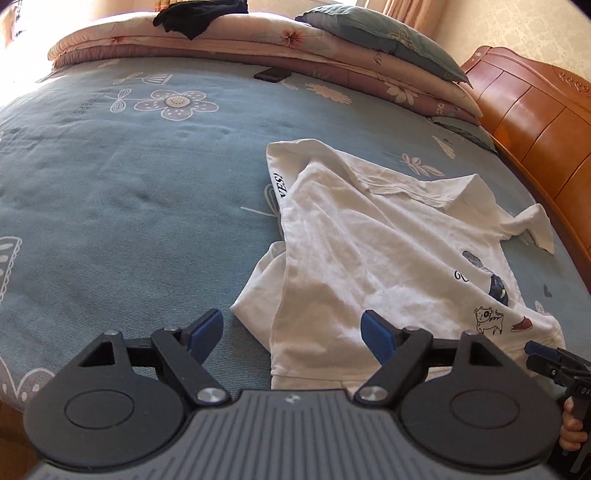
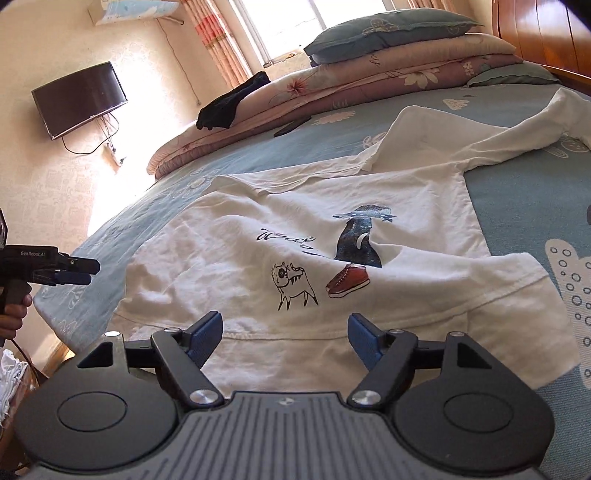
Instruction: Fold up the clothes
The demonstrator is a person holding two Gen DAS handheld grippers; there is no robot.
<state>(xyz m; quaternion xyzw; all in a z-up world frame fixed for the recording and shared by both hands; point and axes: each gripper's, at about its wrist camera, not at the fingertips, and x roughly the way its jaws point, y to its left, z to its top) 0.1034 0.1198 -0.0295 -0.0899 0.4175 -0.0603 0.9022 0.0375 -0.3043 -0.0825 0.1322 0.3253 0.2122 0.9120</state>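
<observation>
A white T-shirt (image 1: 369,251) (image 2: 295,206) with a printed cat, a shoe and a figure lies crumpled on the blue flowered bed sheet (image 1: 129,184) (image 2: 517,199). One side is folded over, and a sleeve trails toward the headboard. My left gripper (image 1: 291,325) hovers open over the shirt's near left edge, with nothing pressed between its blue pads. It also shows at the left edge of the right wrist view as the left gripper (image 2: 70,271), held by a hand. My right gripper (image 2: 285,325) stands open just above the shirt's hem, and in the left wrist view the right gripper (image 1: 546,354) sits at the lower right.
Folded quilts (image 1: 258,40) with a grey-blue pillow (image 1: 376,37) and a dark garment (image 1: 195,14) are stacked along the far side of the bed. A small black flat object (image 1: 271,75) lies beside them. The wooden headboard (image 1: 535,107) runs along the right. A wall-mounted TV (image 2: 79,99) hangs at the left.
</observation>
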